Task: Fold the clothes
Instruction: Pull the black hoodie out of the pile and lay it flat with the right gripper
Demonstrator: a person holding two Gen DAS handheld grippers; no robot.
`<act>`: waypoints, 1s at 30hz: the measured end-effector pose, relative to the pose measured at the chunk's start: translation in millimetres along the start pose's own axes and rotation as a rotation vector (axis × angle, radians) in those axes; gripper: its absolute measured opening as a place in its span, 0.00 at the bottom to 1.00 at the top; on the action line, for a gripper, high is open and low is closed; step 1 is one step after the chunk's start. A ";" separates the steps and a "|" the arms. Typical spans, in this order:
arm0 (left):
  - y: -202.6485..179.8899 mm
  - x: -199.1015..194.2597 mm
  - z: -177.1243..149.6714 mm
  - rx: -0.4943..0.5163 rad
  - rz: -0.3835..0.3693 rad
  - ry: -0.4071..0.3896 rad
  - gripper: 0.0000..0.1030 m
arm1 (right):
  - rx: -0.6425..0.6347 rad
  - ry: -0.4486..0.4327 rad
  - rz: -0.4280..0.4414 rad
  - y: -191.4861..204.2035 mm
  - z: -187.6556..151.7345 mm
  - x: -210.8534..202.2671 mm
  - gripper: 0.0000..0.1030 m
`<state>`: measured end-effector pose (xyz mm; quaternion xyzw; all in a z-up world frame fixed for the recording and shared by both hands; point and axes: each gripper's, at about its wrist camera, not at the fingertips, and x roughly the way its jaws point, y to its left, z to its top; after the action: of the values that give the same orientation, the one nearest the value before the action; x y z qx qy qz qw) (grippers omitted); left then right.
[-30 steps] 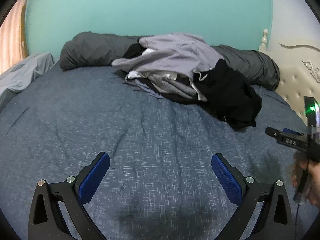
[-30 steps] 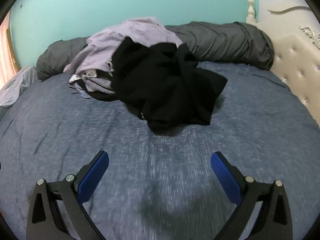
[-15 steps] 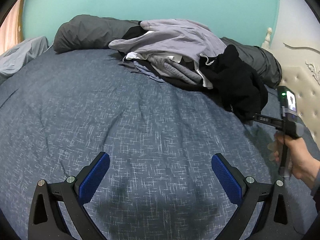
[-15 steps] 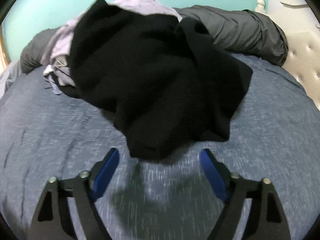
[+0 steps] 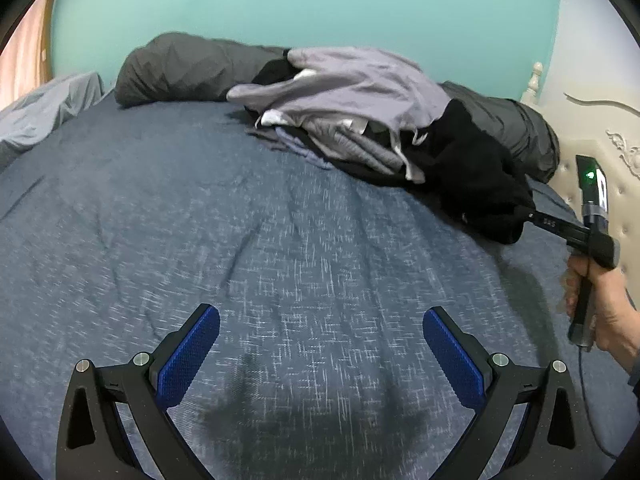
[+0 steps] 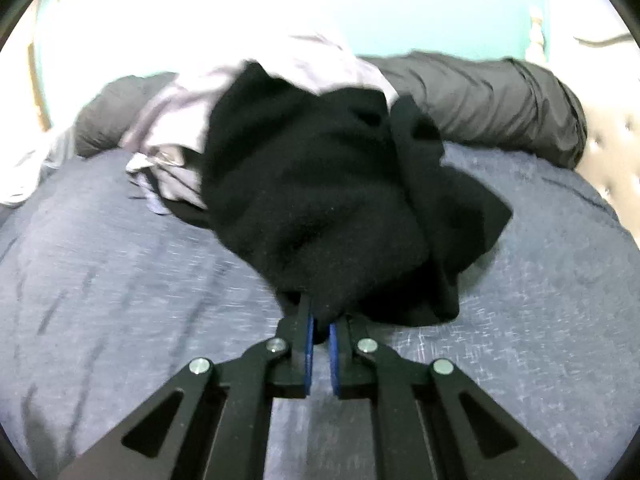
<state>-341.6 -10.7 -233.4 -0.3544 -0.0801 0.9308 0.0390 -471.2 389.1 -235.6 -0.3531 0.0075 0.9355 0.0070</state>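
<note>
Right gripper [image 6: 319, 330]: jaws have just closed, pads pinching the near edge of the black garment [image 6: 320, 208] at centre frame, on the pile of clothes [image 5: 352, 108] lying on the blue bedspread [image 5: 200, 220]. Left gripper [image 5: 320, 344]: jaws wide, nothing between them, over bare bedspread. Only the left wrist view shows the hand [image 5: 604, 312] at right edge holding the right gripper; its printed marking is unreadable.

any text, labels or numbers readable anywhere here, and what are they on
Small white marking, about three characters, on the black finger bar of the right gripper, seen from the left wrist view: too small and blurred to read.
White-lit panel beside a green light on that gripper's body: nothing legible.
black garment, clothes pile, bed cover: no text.
</note>
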 end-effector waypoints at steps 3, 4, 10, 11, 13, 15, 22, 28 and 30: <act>1.2 -21.4 4.6 0.009 0.017 -0.004 1.00 | -0.022 -0.027 0.033 15.9 3.9 -37.1 0.05; 3.0 -30.3 6.6 0.004 0.020 -0.011 1.00 | -0.027 -0.039 0.045 21.3 4.9 -51.5 0.05; 13.8 -97.8 9.9 -0.017 0.039 -0.057 1.00 | -0.091 -0.067 0.129 58.6 -6.2 -136.3 0.05; 15.0 -108.6 8.4 -0.017 0.041 -0.064 1.00 | -0.085 -0.072 0.143 63.1 -9.2 -151.5 0.05; 17.4 -130.1 5.1 -0.018 0.047 -0.077 1.00 | -0.075 -0.082 0.172 71.4 -14.7 -181.4 0.05; 18.1 -148.7 -0.2 -0.014 0.051 -0.080 1.00 | -0.068 -0.098 0.193 79.6 -19.1 -208.1 0.05; 22.8 -207.5 -23.4 -0.016 0.055 -0.110 1.00 | -0.094 -0.185 0.284 111.0 -14.1 -317.4 0.05; 29.6 -232.7 -48.4 -0.037 0.046 -0.115 1.00 | -0.162 -0.150 0.308 132.7 -27.2 -344.2 0.05; 30.0 -233.7 -58.8 -0.029 0.054 -0.109 1.00 | -0.170 -0.076 0.292 136.7 -43.4 -327.3 0.05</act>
<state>-128.6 -63.3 -129.3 -0.3057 -0.0858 0.9482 0.0044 -199.3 249.1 -50.7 -0.3121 -0.0206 0.9365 -0.1587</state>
